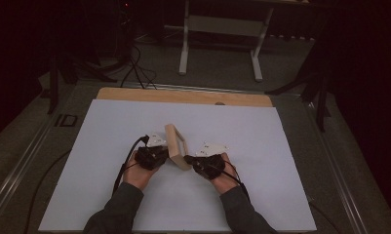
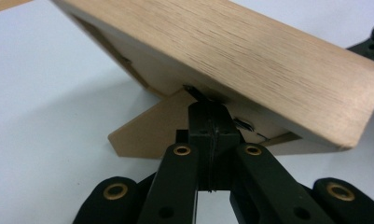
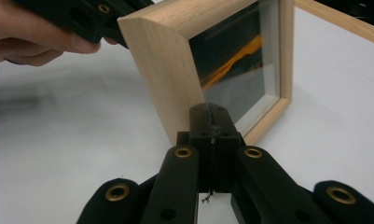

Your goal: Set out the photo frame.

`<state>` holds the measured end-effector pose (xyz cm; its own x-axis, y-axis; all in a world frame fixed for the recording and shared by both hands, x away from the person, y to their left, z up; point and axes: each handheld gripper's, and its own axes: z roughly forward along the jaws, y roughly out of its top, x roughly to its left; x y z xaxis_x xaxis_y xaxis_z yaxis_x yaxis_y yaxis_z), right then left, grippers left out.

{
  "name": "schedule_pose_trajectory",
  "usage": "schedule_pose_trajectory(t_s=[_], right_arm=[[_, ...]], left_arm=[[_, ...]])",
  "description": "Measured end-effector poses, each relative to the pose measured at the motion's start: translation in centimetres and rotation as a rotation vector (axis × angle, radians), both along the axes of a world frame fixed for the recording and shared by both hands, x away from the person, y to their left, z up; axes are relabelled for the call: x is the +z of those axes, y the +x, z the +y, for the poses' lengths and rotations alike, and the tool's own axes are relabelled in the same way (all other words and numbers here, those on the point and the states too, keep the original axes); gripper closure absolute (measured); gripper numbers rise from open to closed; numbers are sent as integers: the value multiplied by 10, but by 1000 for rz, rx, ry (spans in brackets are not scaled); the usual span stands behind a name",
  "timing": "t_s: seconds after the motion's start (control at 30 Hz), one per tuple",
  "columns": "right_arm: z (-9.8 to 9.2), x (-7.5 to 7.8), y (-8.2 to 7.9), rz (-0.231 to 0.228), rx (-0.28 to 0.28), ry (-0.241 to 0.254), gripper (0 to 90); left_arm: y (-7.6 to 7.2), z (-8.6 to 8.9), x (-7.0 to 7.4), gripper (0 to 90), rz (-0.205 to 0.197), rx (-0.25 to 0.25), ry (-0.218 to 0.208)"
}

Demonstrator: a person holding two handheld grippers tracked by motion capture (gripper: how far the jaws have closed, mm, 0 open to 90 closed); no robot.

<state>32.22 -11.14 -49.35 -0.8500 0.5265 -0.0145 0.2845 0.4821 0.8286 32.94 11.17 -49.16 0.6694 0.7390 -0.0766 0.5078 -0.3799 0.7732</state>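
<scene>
Here the left gripper (image 2: 208, 121) is seen with its jaws brought together, nothing clamped between them, their tips set against the back of a wooden picture frame (image 2: 250, 60) just where a small metal clip and the fold-out stand (image 2: 152, 133) meet. The right gripper (image 3: 211, 122) is likewise closed on nothing, its tips resting at the lower front corner of the picture frame (image 3: 166, 70), beside the glass pane (image 3: 240, 70). From the high view, the left gripper (image 1: 160, 157) and the right gripper (image 1: 189, 160) are found on either side of the frame (image 1: 176, 145), which stands tilted near the middle of the white tabletop (image 1: 110, 131), propped on its stand.

The frame is judged to be stiff and fairly light, its wood offering a firm, slightly smooth surface. The glass should be treated as fragile and slippery, so pressure on it is best avoided. A hold is better taken across the thick wooden edge, near a corner, while the thin stand is left unloaded, since it could fold or snap.
</scene>
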Motion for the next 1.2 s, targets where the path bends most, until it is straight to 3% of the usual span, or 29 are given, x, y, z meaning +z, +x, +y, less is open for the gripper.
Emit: schedule_pose_trajectory(t_s=[0.27,0.73,1.2], right_arm=[[4,-1,-1,1,6,-1,899],[11,0,-3,-11,14,-1,883],[6,2,-3,-14,-10,-7,736]], left_arm=[[4,3,-2,897,9,4,-26],[8,6,-3,892,5,18,-28],[0,21,-5,714,4,52,-27]])
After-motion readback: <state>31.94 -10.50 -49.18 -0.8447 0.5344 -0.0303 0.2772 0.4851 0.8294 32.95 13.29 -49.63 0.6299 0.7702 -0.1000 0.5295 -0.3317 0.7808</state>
